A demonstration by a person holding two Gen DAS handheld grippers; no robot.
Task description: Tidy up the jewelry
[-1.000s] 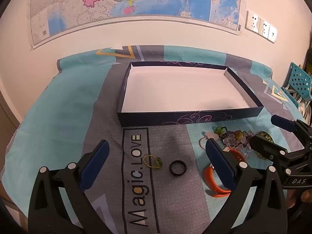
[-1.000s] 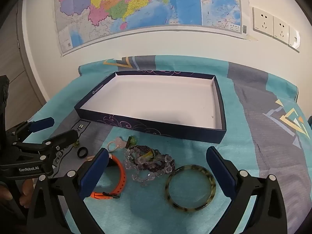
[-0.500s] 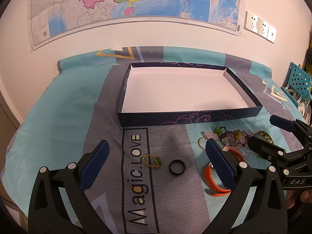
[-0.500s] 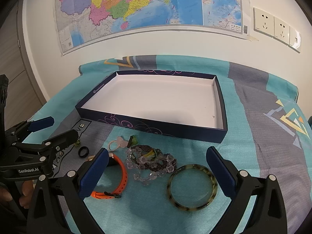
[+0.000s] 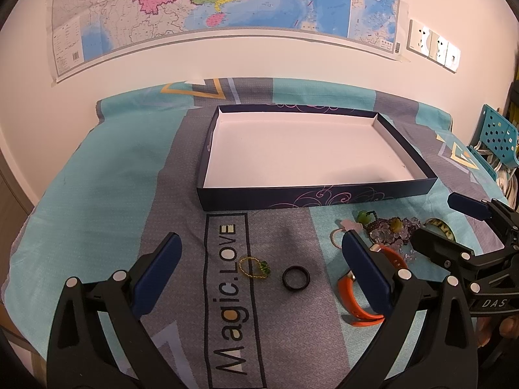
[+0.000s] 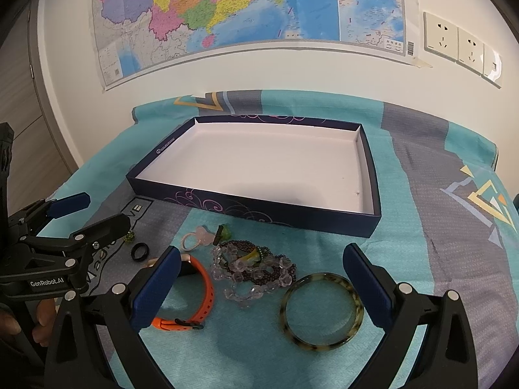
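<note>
Little has shifted since the earlier frames: both views have drifted slightly, the jewelry lying as before. Left tongs [image 5: 259,269] and right tongs [image 6: 259,278] gape wide, holding nothing. Nothing is organized yet; the shallow navy cardboard box [image 6: 249,209] is empty. On the bedspread [image 5: 97,194] lie:

- one black ring [image 5: 295,277]
- one gold wire ring [image 5: 254,267]
- one orange silicone watch strap [image 6: 201,291]
- one tortoiseshell bangle [image 6: 321,312]
- one pink charm ring [image 6: 198,236]
- a tangle of beaded bracelets [image 6: 256,272], too knotted to count

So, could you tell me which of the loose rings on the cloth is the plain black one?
It is the black ring lying flat between the left tongs. The gold ring beside it carries green stones, and the pink ring lies further right.
</note>
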